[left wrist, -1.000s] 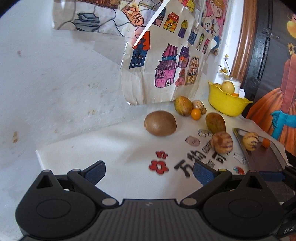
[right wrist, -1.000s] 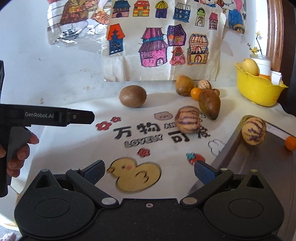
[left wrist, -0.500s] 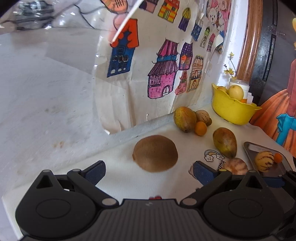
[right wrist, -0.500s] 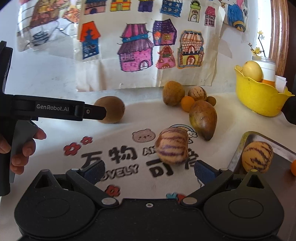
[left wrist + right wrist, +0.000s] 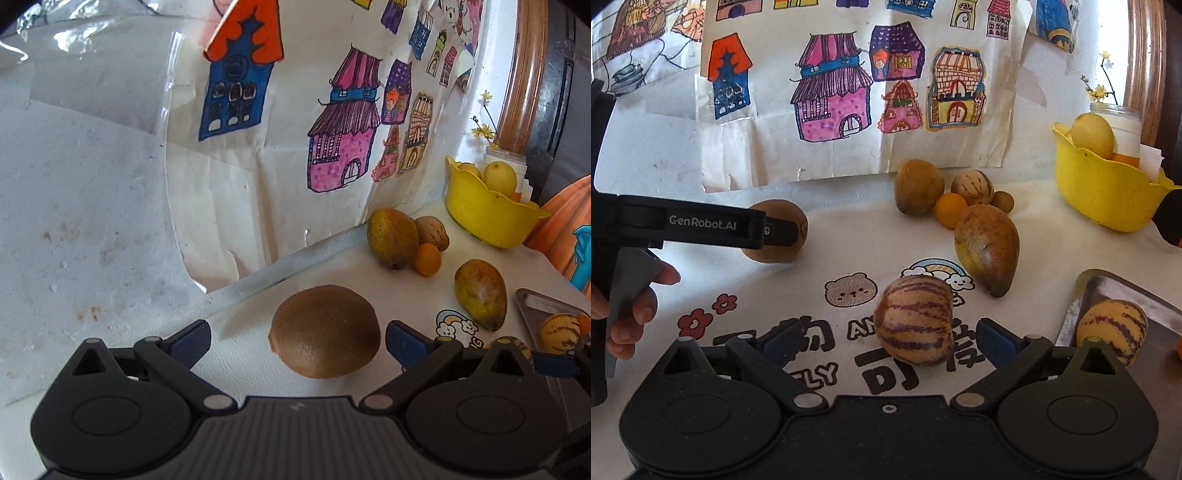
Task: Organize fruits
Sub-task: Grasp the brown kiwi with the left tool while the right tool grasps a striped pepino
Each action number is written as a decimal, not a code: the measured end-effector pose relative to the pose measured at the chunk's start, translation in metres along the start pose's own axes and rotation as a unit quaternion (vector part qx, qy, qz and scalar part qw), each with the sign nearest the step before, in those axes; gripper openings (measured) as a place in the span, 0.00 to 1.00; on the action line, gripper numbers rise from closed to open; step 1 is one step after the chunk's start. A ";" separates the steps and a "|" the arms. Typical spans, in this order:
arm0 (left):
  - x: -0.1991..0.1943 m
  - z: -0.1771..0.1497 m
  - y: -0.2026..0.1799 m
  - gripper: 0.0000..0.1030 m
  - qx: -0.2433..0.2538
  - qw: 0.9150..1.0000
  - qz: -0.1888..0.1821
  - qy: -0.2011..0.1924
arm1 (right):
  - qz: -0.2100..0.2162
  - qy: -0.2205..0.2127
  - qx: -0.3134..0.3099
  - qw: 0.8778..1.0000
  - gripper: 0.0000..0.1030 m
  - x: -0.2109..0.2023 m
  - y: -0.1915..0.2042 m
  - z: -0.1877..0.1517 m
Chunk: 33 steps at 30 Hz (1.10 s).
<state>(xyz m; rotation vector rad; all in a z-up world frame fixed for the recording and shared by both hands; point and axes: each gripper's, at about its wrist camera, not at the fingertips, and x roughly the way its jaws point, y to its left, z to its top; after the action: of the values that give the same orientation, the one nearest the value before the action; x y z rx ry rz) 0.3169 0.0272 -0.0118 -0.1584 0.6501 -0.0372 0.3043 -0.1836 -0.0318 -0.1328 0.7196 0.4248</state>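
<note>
Bare cloth [image 5: 820, 266] between kiwi [image 5: 325, 330] and striped melon [image 5: 914, 319].

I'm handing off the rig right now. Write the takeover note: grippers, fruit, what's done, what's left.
Left gripper: open, straddling the brown kiwi, pads clear of it.
Right gripper: open around the striped melon on the cloth, jaws have just been closing slightly, no grip yet.
Done: one striped melon and a small orange fruit lie in the metal tray; the yellow bowl holds yellow fruit.
Left: both straddled fruits, the mango, and the cluster by the wall.
</note>
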 end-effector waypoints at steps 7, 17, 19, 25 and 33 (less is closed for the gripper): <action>0.010 -0.003 -0.005 1.00 0.007 1.000 0.001 0.000 | 0.000 0.008 0.006 1.000 0.89 0.005 -0.002 0.000; 0.011 -0.003 -0.007 0.91 0.002 1.000 -0.009 -0.003 | 0.000 0.017 0.025 1.000 0.81 0.012 -0.006 0.003; 0.011 -0.002 -0.008 0.86 0.003 1.000 -0.010 -0.004 | -0.003 0.016 0.027 0.999 0.80 0.013 -0.006 0.004; 0.012 -0.001 -0.008 0.73 0.001 1.000 -0.021 -0.005 | -0.008 0.008 0.029 1.000 0.70 0.014 -0.006 0.005; 0.013 -0.001 -0.010 0.67 0.001 1.000 -0.029 -0.006 | -0.024 0.000 0.038 0.999 0.47 0.014 -0.008 0.006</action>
<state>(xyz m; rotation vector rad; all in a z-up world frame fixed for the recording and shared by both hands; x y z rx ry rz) 0.3264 0.0161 -0.0190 -0.1755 0.6338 -0.0931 0.3207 -0.1843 -0.0373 -0.0781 0.7304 0.3517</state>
